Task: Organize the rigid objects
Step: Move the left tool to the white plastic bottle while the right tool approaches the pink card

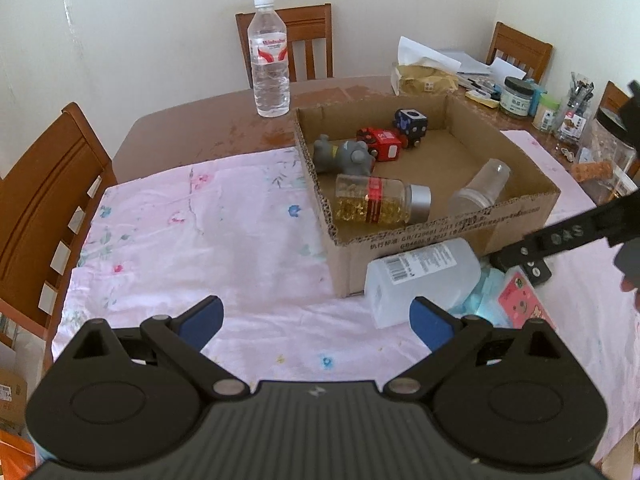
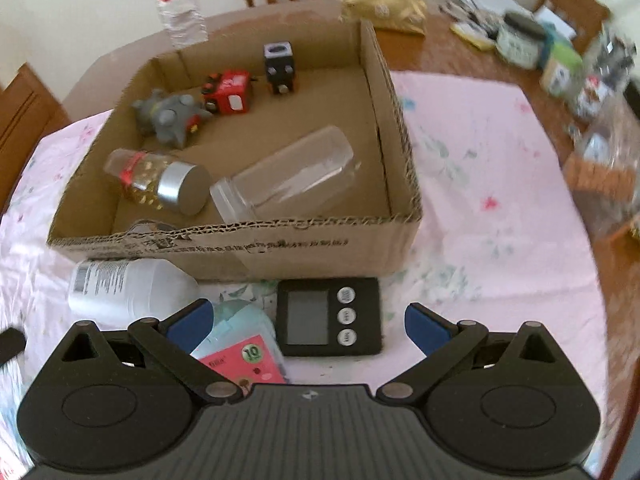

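Both hand-held grippers spread, empty — white bottle (image 2: 128, 286) w/ cap end hidden behind left finger; background blurred.

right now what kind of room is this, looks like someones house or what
Most likely a home dining room: wooden dining chairs around a brown table with a floral pink cloth, plus household clutter such as jars and papers at the far end.

- Cardboard box (image 2: 280, 246): matt brown corrugated card, ragged cut rim.
- Tablecloth (image 1: 180, 248): soft pink floral cloth.
- Table (image 1: 208, 128): glossy brown wood.
- Capsule bottle (image 1: 376, 200): clear and glossy, with brushed silver cap.
- Digital timer (image 2: 329, 317): matt black plastic.
- Gripper pads (image 2: 424, 326): matt blue.
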The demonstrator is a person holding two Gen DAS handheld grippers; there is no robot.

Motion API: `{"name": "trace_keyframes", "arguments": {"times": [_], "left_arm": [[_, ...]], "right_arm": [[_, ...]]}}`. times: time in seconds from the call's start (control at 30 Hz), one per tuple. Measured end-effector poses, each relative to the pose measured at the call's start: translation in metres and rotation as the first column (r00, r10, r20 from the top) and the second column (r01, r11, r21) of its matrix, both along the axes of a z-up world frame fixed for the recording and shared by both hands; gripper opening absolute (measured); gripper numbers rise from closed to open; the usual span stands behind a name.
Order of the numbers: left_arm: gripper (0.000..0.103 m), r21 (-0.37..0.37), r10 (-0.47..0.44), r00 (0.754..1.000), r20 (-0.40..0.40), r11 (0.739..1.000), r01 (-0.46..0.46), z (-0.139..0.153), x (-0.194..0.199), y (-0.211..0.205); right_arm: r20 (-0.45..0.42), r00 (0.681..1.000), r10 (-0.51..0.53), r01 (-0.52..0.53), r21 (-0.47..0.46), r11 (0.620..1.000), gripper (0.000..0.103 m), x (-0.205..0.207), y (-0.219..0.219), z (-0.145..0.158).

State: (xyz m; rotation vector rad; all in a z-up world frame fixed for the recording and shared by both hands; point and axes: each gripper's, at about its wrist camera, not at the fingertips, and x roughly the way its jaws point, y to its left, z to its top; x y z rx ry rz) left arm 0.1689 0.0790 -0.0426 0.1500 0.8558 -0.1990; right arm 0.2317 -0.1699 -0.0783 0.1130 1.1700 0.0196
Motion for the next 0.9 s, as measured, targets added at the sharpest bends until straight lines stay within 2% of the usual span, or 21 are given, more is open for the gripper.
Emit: {"name": "trace_keyframes", "arguments": {"times": [0.17, 0.57, 0.67, 0.73, 0.9], "left_arm": [[0.099, 0.001, -0.017, 1.000, -0.021, 1.000, 0.017, -0.006, -0.001, 0.010], [0.099, -0.001, -0.059, 0.998, -0.038, 0.998, 0.059, -0.014, 0.004, 0.014], [0.099, -0.010, -0.072, 0.997, -0.036, 0.997, 0.072, -0.012, 0.005, 0.011], [0.099, -0.010, -0.082, 0.996, -0.034, 0.997, 0.081, -0.011, 0.005, 0.009], [0.099, -0.022, -0.107, 0.993, -0.038, 0.994, 0.107, -0.011, 0.005, 0.000]], "right_arm": [[-0.029, 0.999, -0.042, 0.041, -0.021, 0.999, 0.103, 0.003, 0.008, -0.012], [-0.087, 0.995, -0.044, 0.040, -0.051, 0.998, 0.103, -0.023, 0.006, -0.023], [-0.087, 0.996, -0.011, 0.005, -0.064, 0.998, 0.103, -0.032, 0.008, -0.022], [-0.093, 0.994, 0.048, -0.053, -0.054, 0.997, 0.103, -0.040, 0.013, -0.021], [-0.114, 0.979, 0.167, -0.180, -0.121, 0.976, 0.103, -0.065, 0.025, -0.027]]}}
